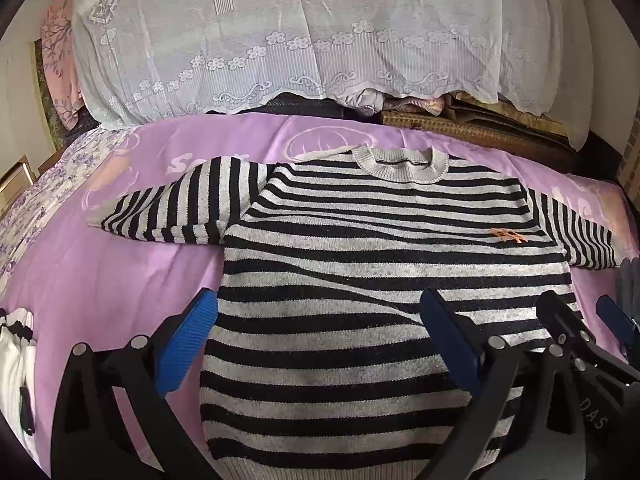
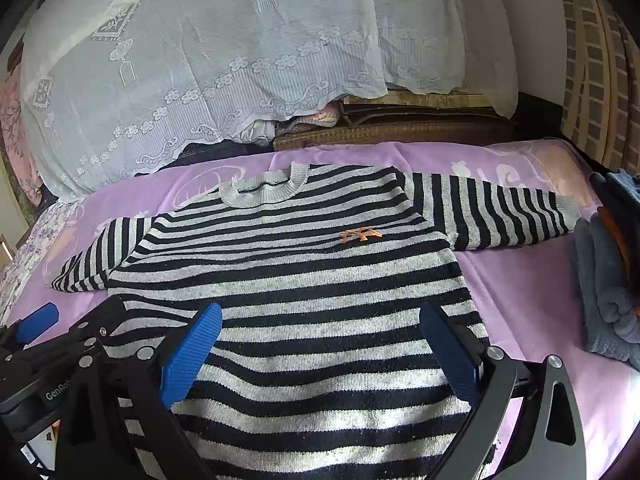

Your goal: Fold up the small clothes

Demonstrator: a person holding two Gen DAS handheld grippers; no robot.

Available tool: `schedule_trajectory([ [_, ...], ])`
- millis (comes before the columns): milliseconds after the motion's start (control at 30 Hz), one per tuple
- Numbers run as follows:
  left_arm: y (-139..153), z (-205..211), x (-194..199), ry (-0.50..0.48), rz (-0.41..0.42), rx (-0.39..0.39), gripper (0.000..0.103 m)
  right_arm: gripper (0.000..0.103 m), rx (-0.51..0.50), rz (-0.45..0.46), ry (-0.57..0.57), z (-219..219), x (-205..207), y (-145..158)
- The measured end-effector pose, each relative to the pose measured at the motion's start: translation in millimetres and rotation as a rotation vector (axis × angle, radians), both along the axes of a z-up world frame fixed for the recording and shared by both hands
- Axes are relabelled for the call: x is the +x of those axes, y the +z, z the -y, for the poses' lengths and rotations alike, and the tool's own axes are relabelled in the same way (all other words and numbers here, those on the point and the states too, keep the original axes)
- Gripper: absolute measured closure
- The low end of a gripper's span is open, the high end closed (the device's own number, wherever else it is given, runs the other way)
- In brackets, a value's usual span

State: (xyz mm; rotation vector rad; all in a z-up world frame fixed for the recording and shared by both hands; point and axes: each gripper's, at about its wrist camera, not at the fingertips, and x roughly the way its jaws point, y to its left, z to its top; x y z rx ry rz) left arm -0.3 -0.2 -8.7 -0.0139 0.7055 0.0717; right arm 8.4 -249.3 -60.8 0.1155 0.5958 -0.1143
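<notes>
The striped sweater (image 1: pixel 360 264) lies face-up on the purple bedsheet (image 1: pixel 100 280), sleeves spread out for folding. Left tongs (image 1: pixel 320 340) and right tongs (image 2: pixel 320 348) hover above its lower half, both spread apart, empty.

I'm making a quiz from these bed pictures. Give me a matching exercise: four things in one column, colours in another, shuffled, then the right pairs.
Things:
1. sweater
2. bedsheet
3. lace cover
4. sweater logo

Colours:
A. orange
B. white
C. black and grey stripes
D. purple

Pairs: 1-C, 2-D, 3-B, 4-A
</notes>
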Motion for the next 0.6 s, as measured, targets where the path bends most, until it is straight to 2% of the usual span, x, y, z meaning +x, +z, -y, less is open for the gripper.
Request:
schedule_trajectory([
  [600,0.3,-3.1,0.3,0.005,-0.005,-0.001,0.004,0.003,-0.001,0.001,0.0,0.3,-0.1,-0.8],
])
